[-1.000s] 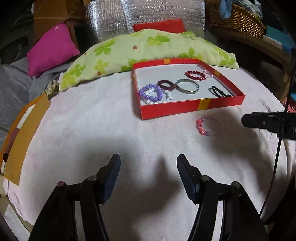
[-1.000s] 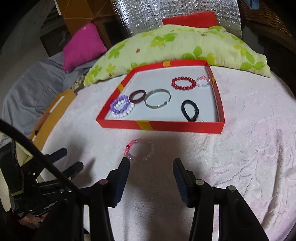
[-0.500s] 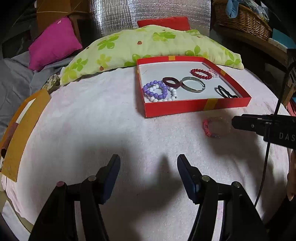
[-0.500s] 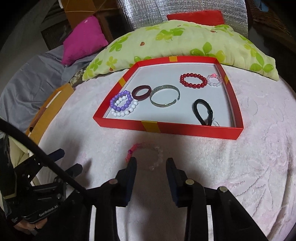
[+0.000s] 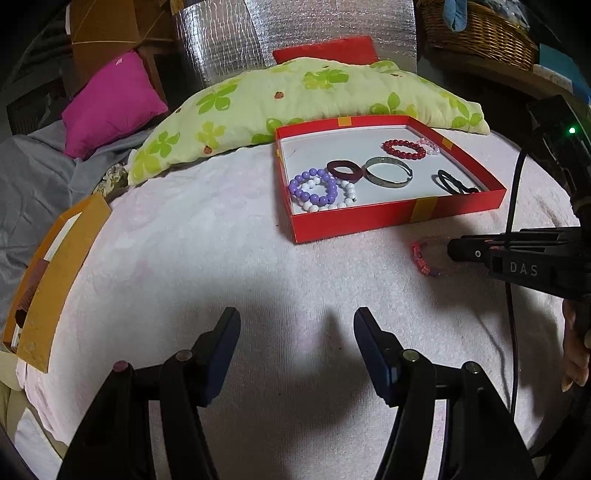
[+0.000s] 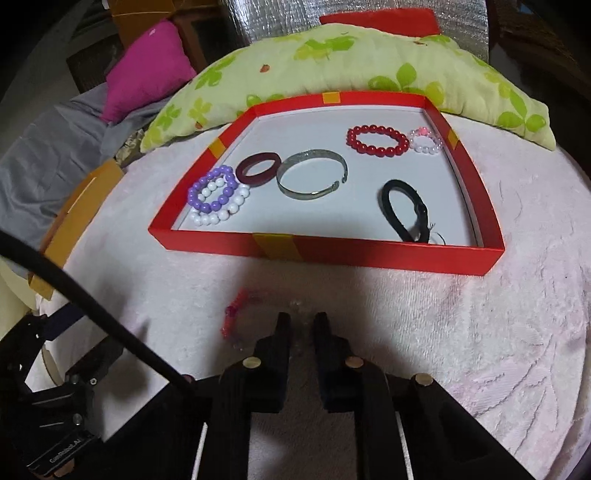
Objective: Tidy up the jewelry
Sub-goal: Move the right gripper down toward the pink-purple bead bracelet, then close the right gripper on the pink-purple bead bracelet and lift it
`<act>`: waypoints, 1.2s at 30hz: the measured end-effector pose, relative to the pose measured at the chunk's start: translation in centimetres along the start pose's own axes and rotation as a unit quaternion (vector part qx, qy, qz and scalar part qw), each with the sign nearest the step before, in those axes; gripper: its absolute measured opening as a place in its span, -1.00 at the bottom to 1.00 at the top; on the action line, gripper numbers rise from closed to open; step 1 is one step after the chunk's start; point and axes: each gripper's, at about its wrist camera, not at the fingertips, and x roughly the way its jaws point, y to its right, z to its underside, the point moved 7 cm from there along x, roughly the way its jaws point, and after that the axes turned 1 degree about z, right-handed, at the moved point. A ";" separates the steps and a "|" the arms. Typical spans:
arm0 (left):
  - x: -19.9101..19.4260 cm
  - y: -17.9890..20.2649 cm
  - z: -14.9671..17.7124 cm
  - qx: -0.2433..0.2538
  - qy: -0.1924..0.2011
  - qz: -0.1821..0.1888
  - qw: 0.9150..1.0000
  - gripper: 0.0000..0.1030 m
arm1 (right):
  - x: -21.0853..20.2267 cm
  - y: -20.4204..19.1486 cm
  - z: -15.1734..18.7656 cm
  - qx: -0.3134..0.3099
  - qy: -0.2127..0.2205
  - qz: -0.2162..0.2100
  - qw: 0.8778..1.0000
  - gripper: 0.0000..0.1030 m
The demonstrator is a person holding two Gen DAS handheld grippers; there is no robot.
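Observation:
A red tray (image 6: 332, 254) (image 5: 388, 218) on the pink blanket holds several bracelets: purple and white beads (image 6: 214, 195), a dark red ring (image 6: 258, 168), a silver bangle (image 6: 312, 179), red beads (image 6: 376, 139), a small pink one (image 6: 426, 140) and a black hair tie (image 6: 404, 208). A pink and clear bead bracelet (image 6: 232, 317) (image 5: 421, 258) lies on the blanket in front of the tray. My right gripper (image 6: 302, 319) (image 5: 454, 249) has its jaws nearly shut around the bracelet's clear right side. My left gripper (image 5: 295, 325) is open and empty over bare blanket.
A green flowered pillow (image 5: 295, 96) lies behind the tray, with a magenta cushion (image 5: 110, 99) at the far left. An orange cardboard piece (image 5: 59, 273) stands at the blanket's left edge. A wicker basket (image 5: 476, 29) sits at the back right.
My right gripper moved forward and down to the loose bracelet, and its jaws closed from wide open to a narrow gap. My left gripper stayed open and shifted slightly.

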 end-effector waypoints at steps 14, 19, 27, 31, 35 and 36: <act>-0.2 0.3 -0.1 0.014 0.006 -0.007 1.000 0.25 | -2.5 0.8 0.6 0.000 0.019 -0.005 1.000 -0.73; -0.1 0.5 -0.1 0.017 0.005 -0.008 1.000 0.25 | -3.8 1.2 0.6 0.008 0.027 -0.020 0.999 -0.73; 0.2 0.7 0.0 0.022 0.002 -0.010 1.000 0.25 | -5.2 1.6 0.5 0.016 0.036 -0.043 0.998 -0.75; 0.3 0.4 -0.3 0.013 0.001 -0.005 1.000 0.25 | -6.2 2.3 0.2 0.031 0.045 -0.059 0.997 -0.75; 0.5 0.0 -0.4 0.002 -0.003 -0.003 1.000 0.25 | -6.7 2.8 -0.1 0.049 0.048 -0.076 0.995 -0.75; 0.6 0.0 -0.4 0.000 -0.004 -0.003 1.000 0.25 | -6.8 2.9 -0.1 0.051 0.048 -0.079 0.994 -0.75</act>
